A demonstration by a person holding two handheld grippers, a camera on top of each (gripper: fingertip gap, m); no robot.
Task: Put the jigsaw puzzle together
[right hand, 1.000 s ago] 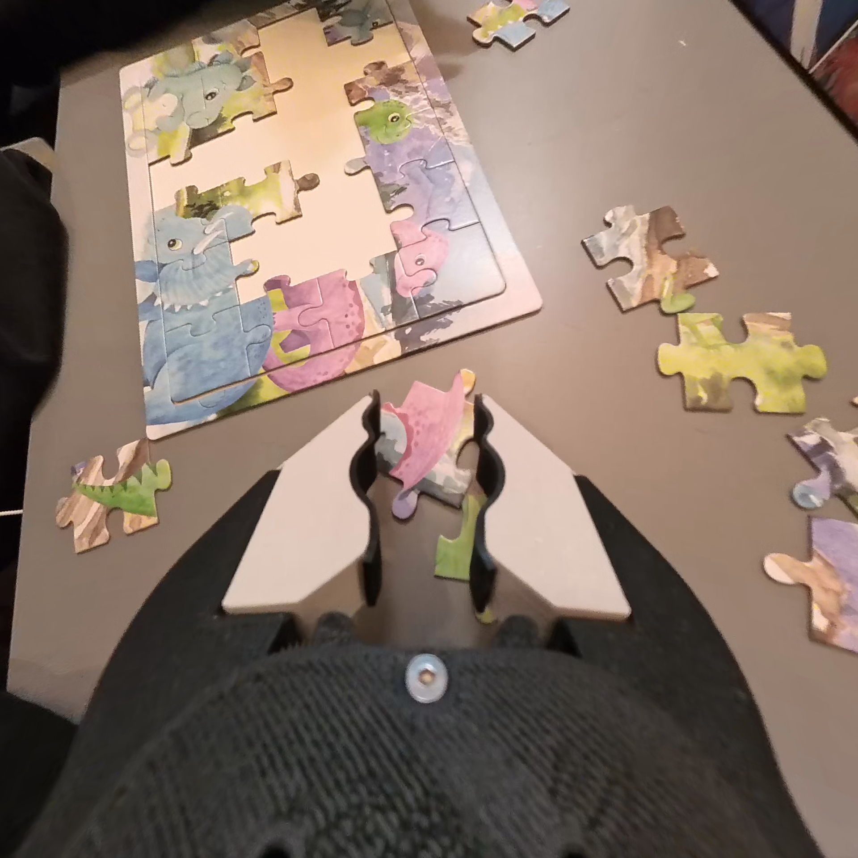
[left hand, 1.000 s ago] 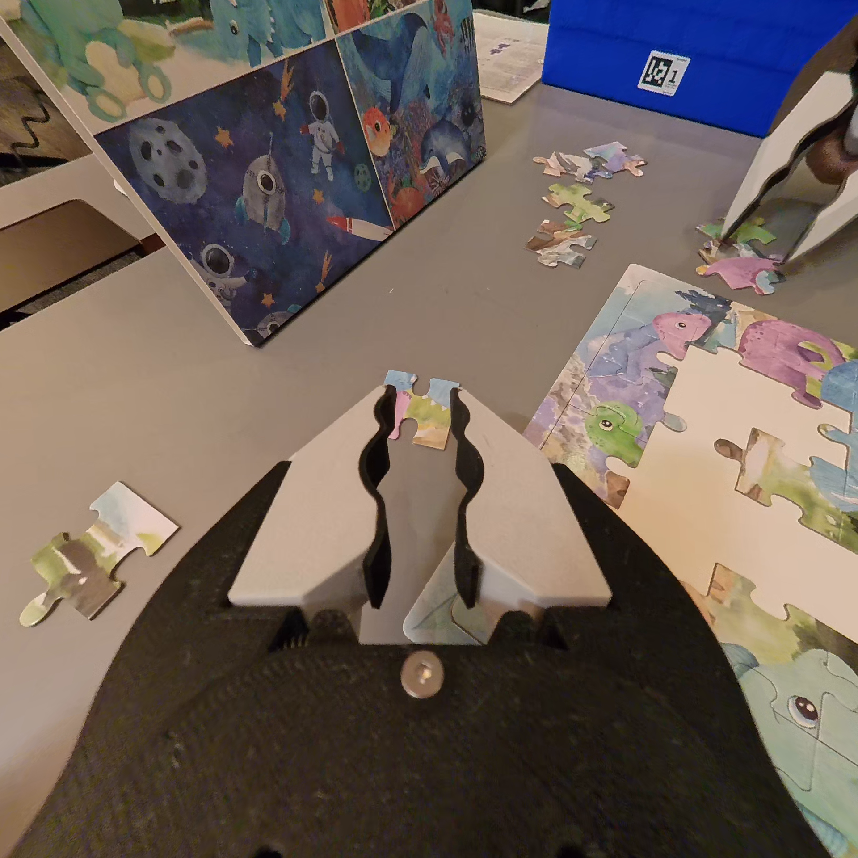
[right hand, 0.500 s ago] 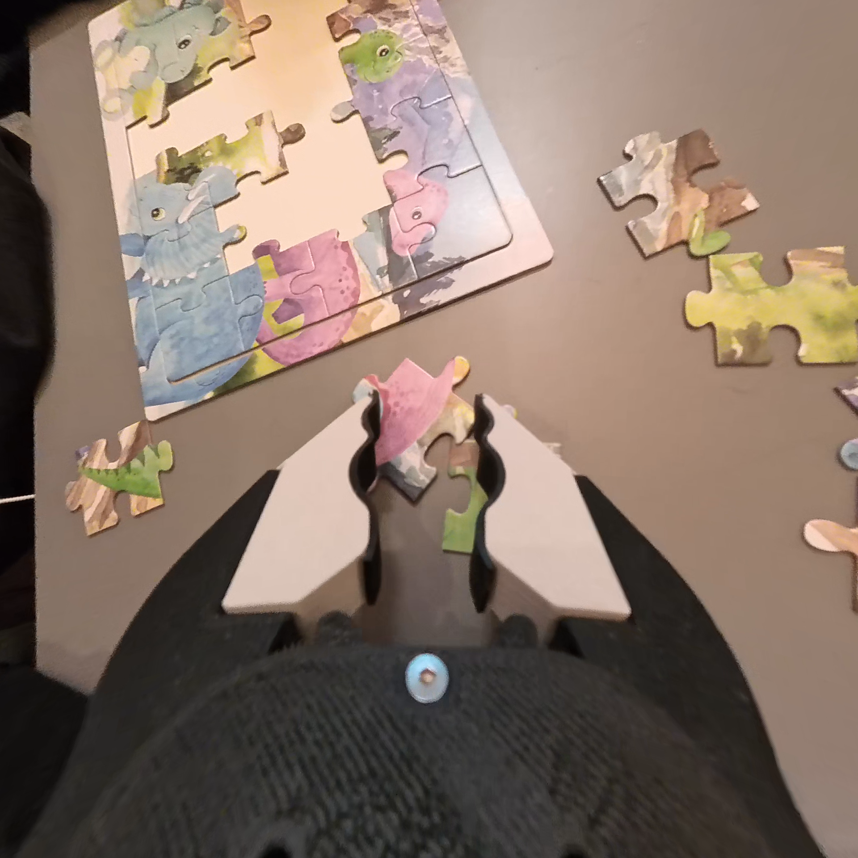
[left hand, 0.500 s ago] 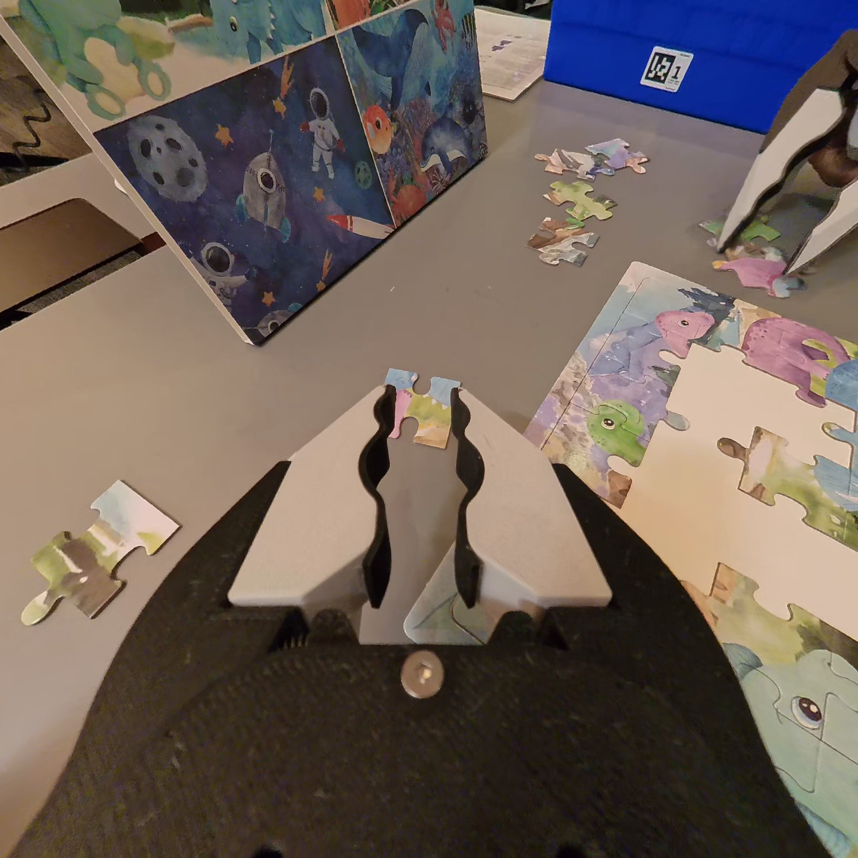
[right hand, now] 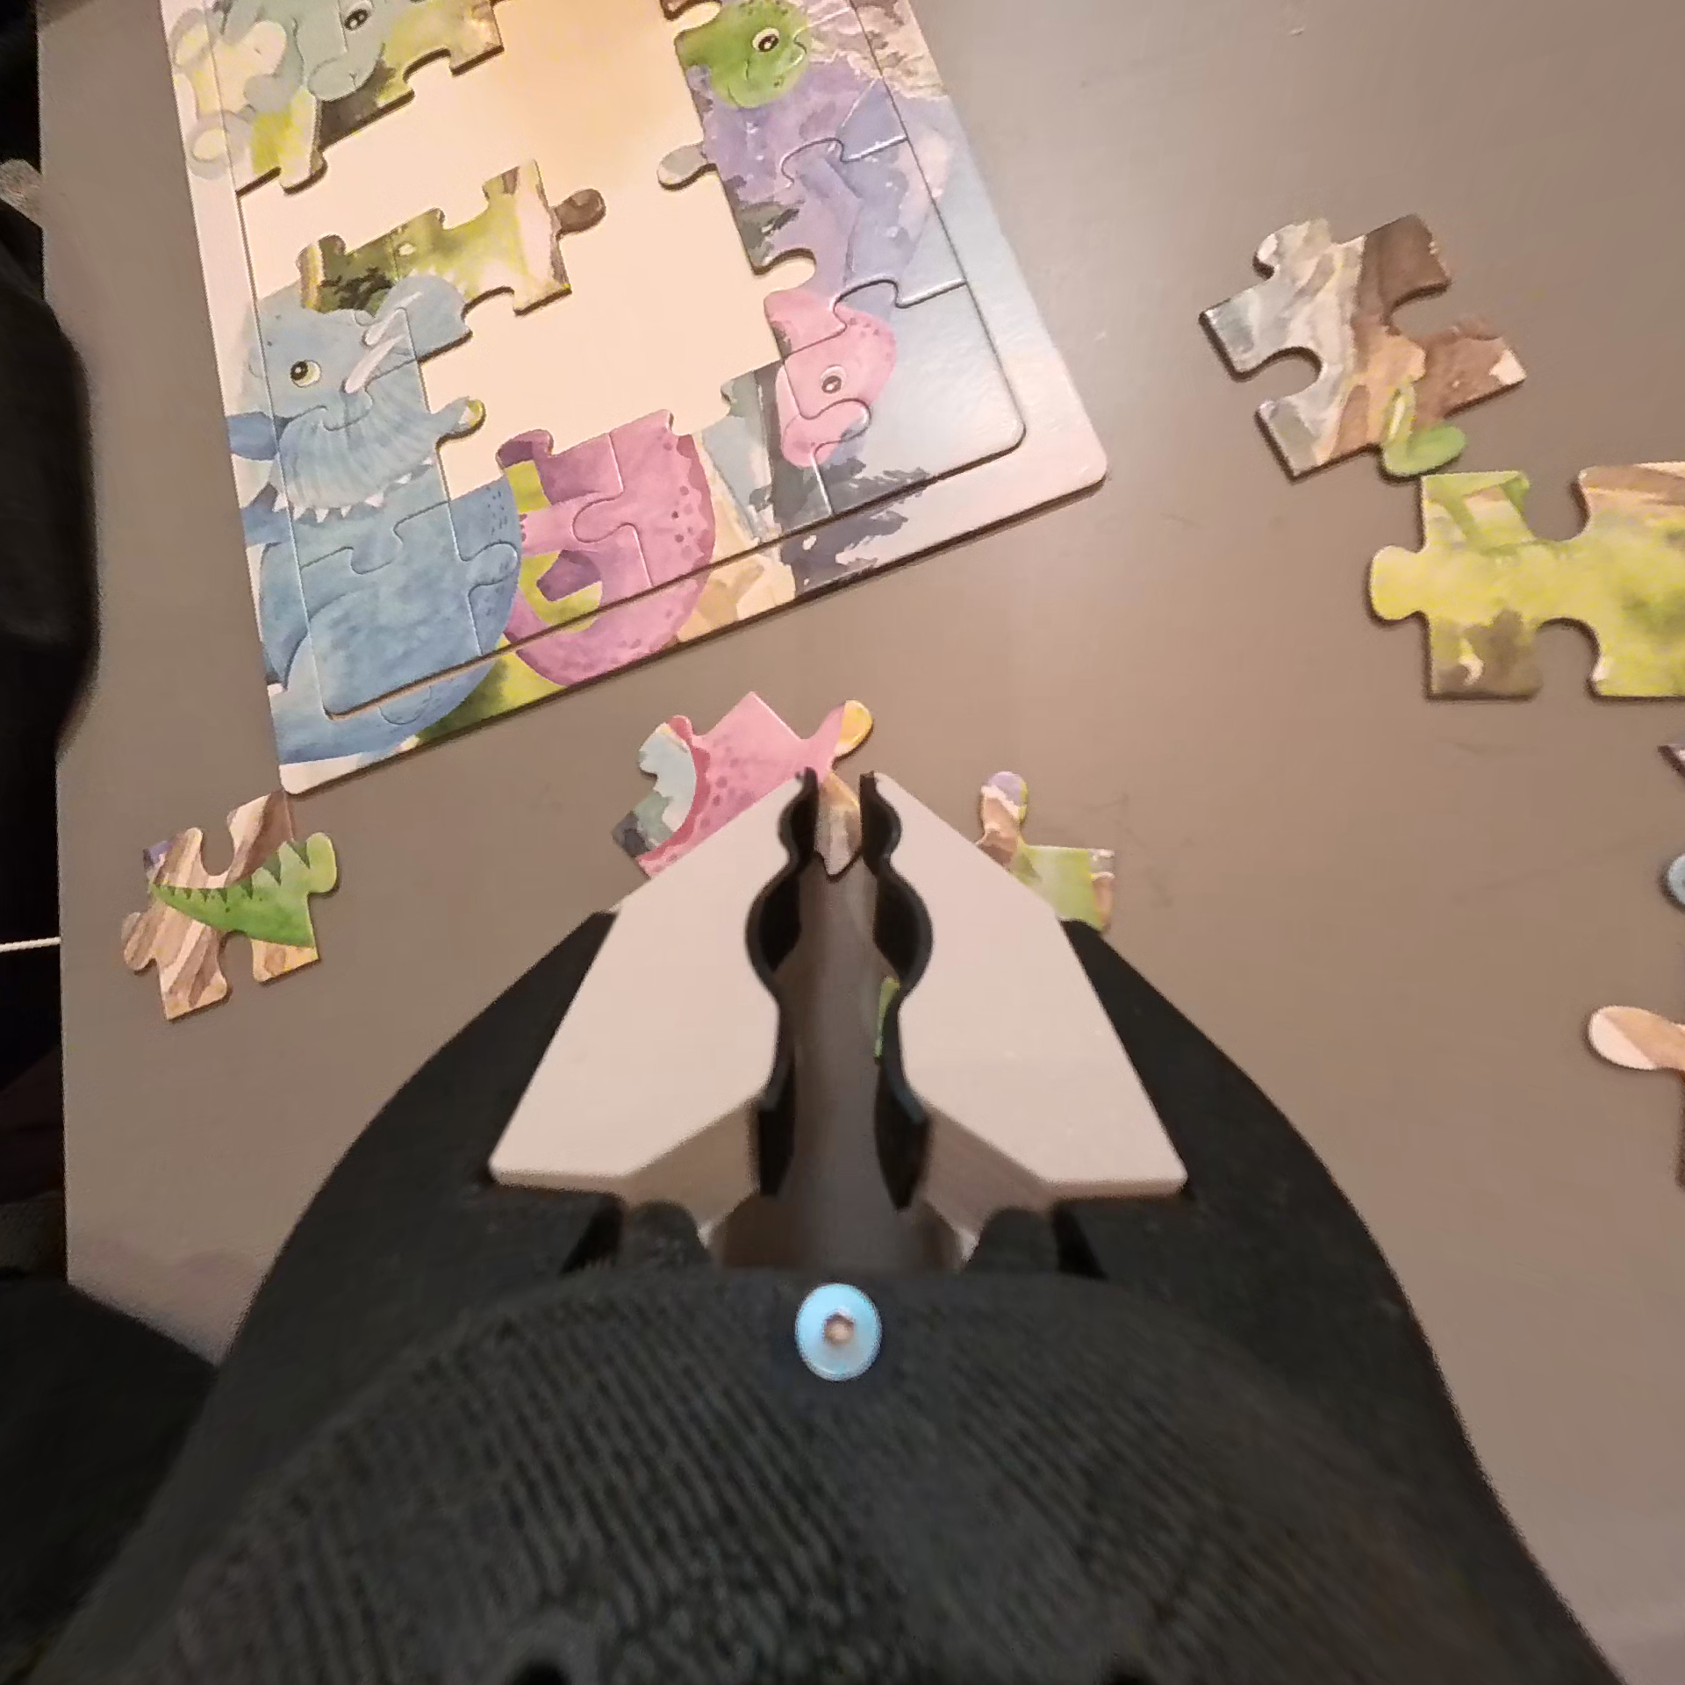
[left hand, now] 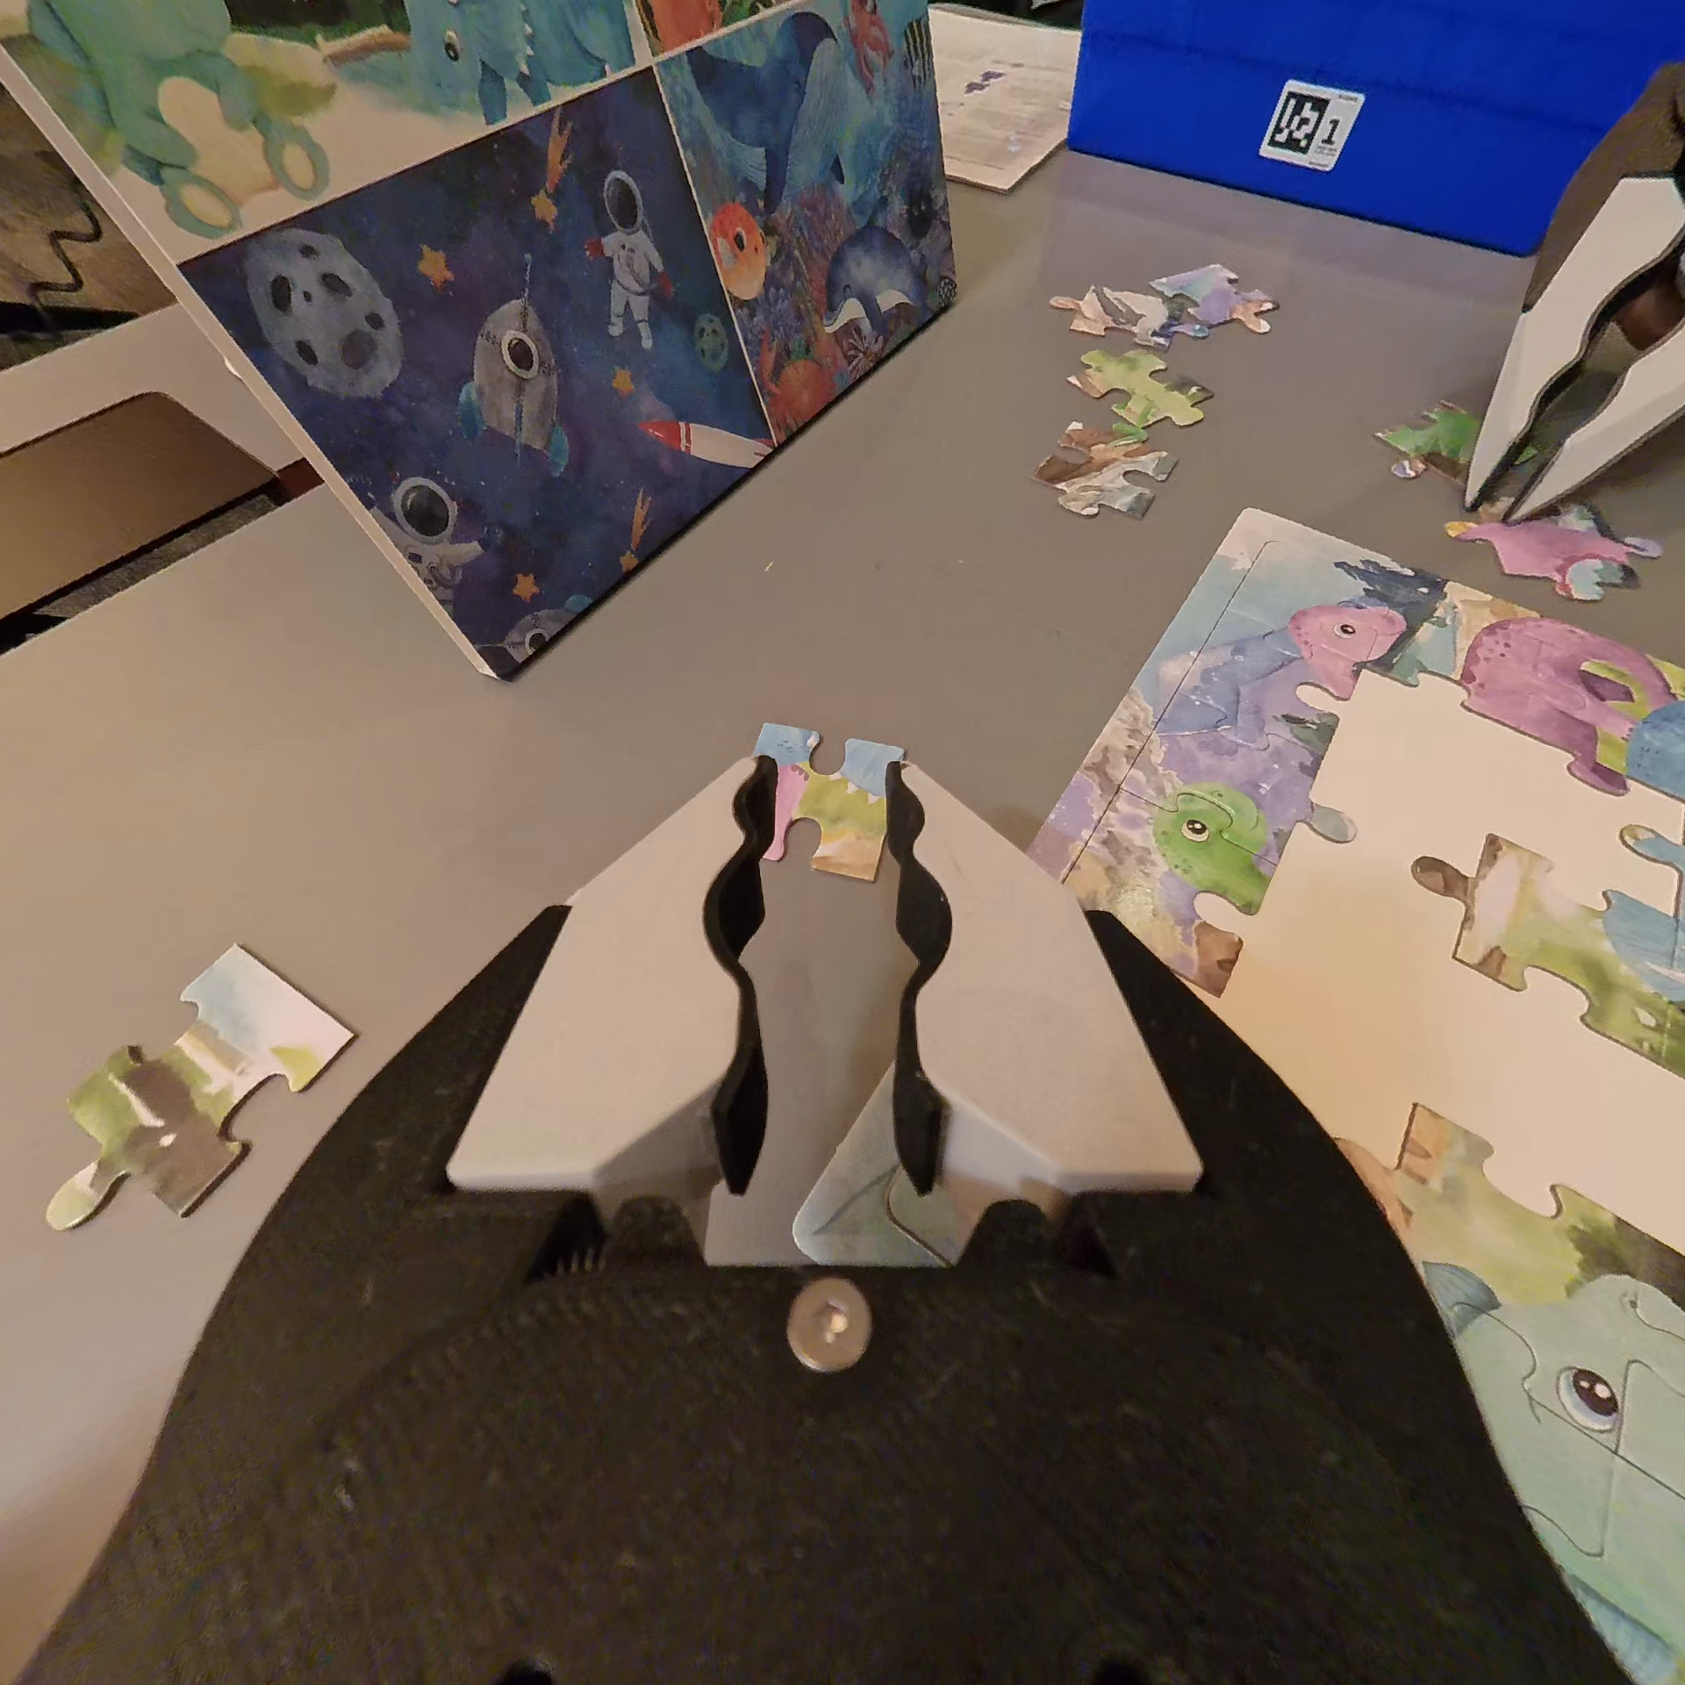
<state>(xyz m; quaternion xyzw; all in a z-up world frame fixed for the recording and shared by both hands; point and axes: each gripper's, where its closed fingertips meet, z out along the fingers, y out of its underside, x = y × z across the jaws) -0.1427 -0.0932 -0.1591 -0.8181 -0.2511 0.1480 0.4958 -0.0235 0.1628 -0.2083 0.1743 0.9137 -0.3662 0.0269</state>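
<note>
The right gripper (right hand: 834, 780) pinches a pink piece (right hand: 739, 761) at frame centre, below the puzzle board (right hand: 1049, 456); it should lift level. The left gripper (left hand: 830, 775), open, straddles another piece (left hand: 834, 816).

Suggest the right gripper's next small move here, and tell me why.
Probably a short lift. The right gripper looks pinched on the edge of the pink piece, which lies on the table just off the puzzle board. The board's middle is bare, so lifting would free the piece for carrying over there.
</note>
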